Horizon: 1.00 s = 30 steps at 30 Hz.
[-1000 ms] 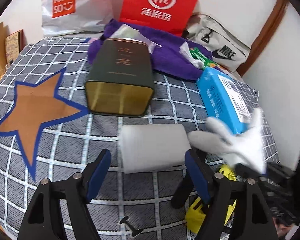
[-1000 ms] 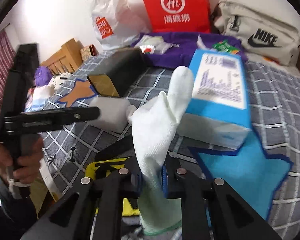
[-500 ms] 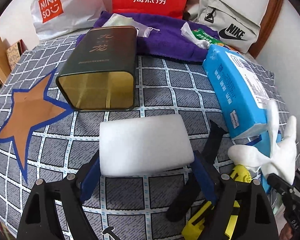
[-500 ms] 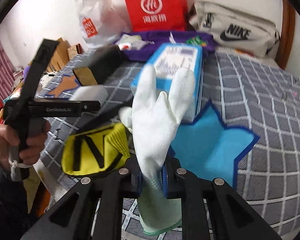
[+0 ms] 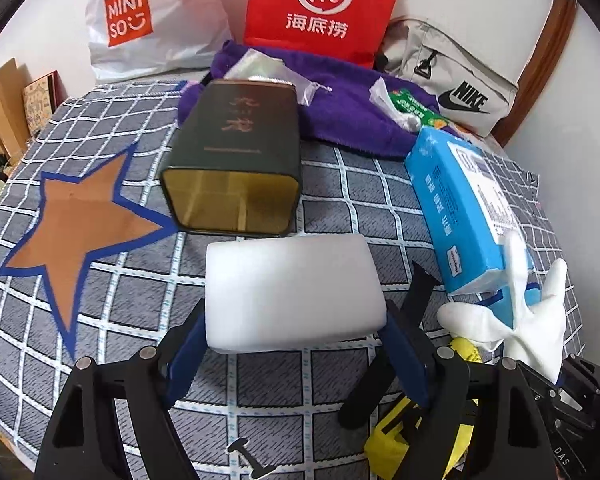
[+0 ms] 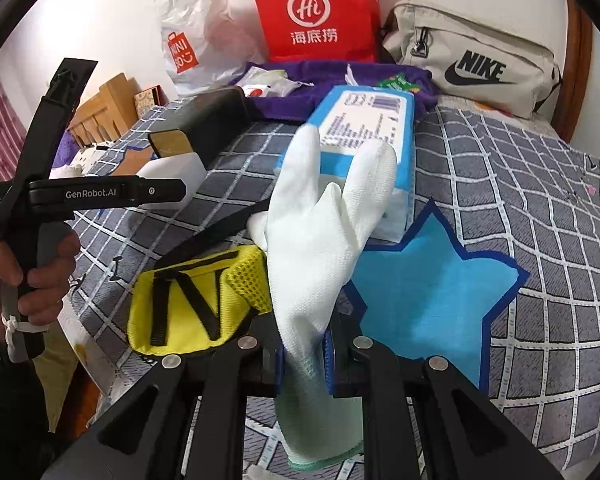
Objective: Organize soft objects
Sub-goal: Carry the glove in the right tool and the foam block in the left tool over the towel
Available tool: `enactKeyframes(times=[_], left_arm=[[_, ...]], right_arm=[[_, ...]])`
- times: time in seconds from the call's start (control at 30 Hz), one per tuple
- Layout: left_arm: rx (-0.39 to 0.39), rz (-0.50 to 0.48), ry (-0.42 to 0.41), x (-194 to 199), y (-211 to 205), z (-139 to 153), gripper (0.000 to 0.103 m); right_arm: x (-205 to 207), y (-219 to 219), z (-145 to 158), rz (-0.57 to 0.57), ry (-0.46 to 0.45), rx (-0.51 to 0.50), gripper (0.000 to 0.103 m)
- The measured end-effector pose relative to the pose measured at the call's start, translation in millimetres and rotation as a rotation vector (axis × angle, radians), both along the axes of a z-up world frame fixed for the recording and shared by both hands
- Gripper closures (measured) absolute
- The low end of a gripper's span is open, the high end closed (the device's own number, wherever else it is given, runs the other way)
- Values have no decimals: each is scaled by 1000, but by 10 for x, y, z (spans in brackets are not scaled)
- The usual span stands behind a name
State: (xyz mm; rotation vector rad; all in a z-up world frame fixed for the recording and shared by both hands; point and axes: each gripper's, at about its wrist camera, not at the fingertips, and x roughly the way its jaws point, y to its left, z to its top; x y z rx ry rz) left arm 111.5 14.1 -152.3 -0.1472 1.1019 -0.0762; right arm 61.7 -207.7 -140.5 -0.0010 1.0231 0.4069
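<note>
Right wrist view: my right hand-held gripper (image 6: 304, 354) is clenching a white glove (image 6: 320, 236), which is standing up just ahead of its fingers. My left hand-held gripper (image 5: 290, 344) is sitting spread around a white foam block (image 5: 290, 288) on the bed (image 5: 112, 312), pads beside its edges. Beyond the block, a dark tin (image 5: 236, 160) is lying on its side.

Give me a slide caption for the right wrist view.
Right tongs clamp a white glove upright above a blue star patch, yellow pouch alongside.
</note>
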Motion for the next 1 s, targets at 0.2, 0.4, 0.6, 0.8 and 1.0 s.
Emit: enactKeyframes(times=[0.2,0.4,0.6,0.8,1.0], left_arm=[[1,18,-27,-62,84,154,23],[-7,32,-61,-84,150,353,23],[-8,26,-103,-81,188,546,23],[-11,41,-129,-36,245,722,23],[-9,50,-152,56,286,874,23]], right_arm=[[-71,28,223,7,-47,10,89],[-64,17,473,6,-107,18,89],[-15,32,684,-1,-152,27,89],[107,50,839,-11,-178,36,89],[259,48,980,-16,-200,39,89]])
